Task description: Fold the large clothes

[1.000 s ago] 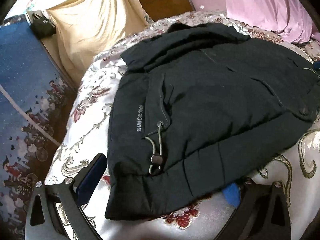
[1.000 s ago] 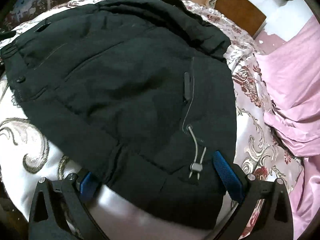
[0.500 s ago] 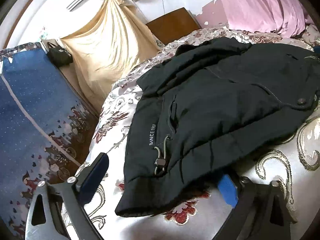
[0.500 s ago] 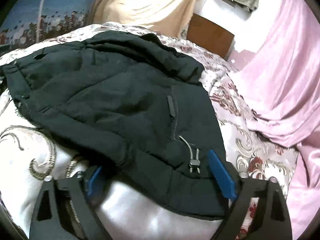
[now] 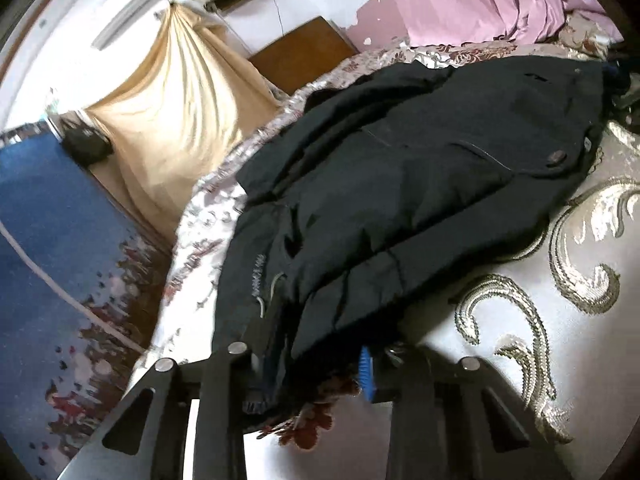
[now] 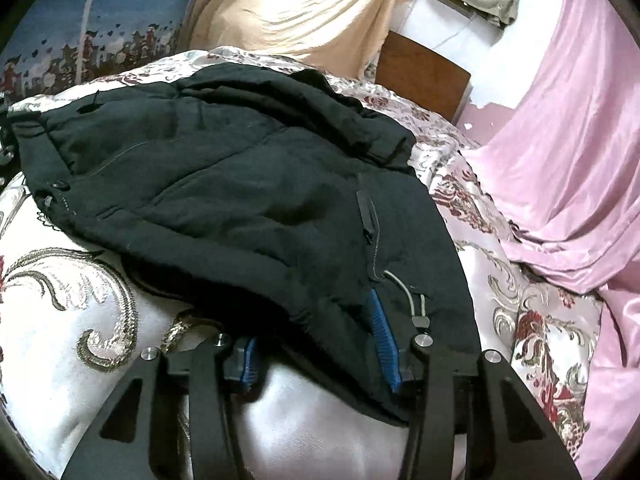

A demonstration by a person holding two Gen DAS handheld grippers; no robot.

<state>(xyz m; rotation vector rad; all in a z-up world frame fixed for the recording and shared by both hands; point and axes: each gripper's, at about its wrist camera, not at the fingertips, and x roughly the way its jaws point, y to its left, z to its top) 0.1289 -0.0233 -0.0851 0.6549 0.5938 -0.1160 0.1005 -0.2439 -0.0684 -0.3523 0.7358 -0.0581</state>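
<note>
Both grippers closing on the jacket hem

Left gripper (image 5: 308, 364) narrows on the black jacket's (image 5: 400, 184) near corner on the bedspread (image 5: 580, 320); right gripper (image 6: 316, 344) narrows too, hem between its pads (gather every layer before lifting). Both point downward, low over the bed.

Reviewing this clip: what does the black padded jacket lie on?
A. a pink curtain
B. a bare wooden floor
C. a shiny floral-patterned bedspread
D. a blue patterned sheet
C: in both wrist views the black padded jacket is spread over the shiny floral-patterned bedspread, whose scroll motifs show beside its hem; pink and blue fabrics are off to the sides.
</note>
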